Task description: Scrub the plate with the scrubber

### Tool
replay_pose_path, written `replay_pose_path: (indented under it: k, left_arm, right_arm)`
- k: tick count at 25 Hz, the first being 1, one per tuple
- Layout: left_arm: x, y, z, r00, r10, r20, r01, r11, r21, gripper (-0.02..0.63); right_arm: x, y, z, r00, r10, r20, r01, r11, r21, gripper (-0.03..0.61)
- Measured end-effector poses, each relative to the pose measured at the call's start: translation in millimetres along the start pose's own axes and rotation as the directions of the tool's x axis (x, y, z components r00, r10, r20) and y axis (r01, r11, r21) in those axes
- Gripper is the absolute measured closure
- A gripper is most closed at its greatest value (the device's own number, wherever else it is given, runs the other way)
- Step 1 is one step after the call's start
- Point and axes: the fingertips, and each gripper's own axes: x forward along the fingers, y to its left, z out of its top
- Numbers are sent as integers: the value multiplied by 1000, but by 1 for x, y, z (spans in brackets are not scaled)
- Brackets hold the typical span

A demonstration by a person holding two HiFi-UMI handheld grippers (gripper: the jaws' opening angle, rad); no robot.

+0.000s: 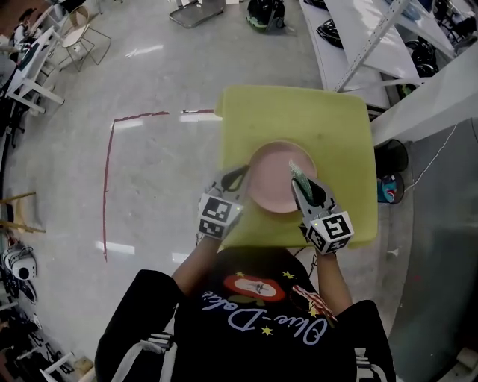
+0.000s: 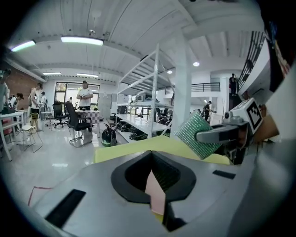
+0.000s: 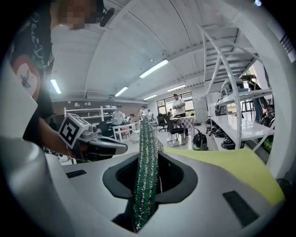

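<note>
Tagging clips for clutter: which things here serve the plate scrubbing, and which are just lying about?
In use: pink plate, green scrubber, left hand-held gripper, right hand-held gripper, yellow tabletop.
Lying about: chair, shelving, red floor tape.

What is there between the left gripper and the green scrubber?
The pink plate, whose rim the left gripper pinches; the scrubber shows over its right part. The head view shows this.

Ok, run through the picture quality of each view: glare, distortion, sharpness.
Head view: evenly lit, white glare patches on the glossy floor, lines bowed toward the edges. Left gripper view: strong fisheye with black corners, the shelving curves, the ceiling light is blown out, the plate edge looms close. Right gripper view: same fisheye, a mosaic patch top left, the scrubber sharp.
</note>
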Motion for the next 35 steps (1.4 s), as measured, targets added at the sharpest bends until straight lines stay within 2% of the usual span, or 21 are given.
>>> replay_pose_path:
  k: [5,14,35]
  left_arm:
    - [-7,-15,25,1000,17,26,-18,999,44,611]
    - [-25,-42,61,995,21,95,-28,997,70,611]
    - [-33,-63,67,993,21,114,-28,997,66,611]
  right_arm:
    - [-21,-3,28,997,-7,74,11,999,-45,515]
    - [-57,-10,58,985,-38,170,43,999,-30,515]
    - [-72,-5,66,984,-12,179,23,998,-60,515]
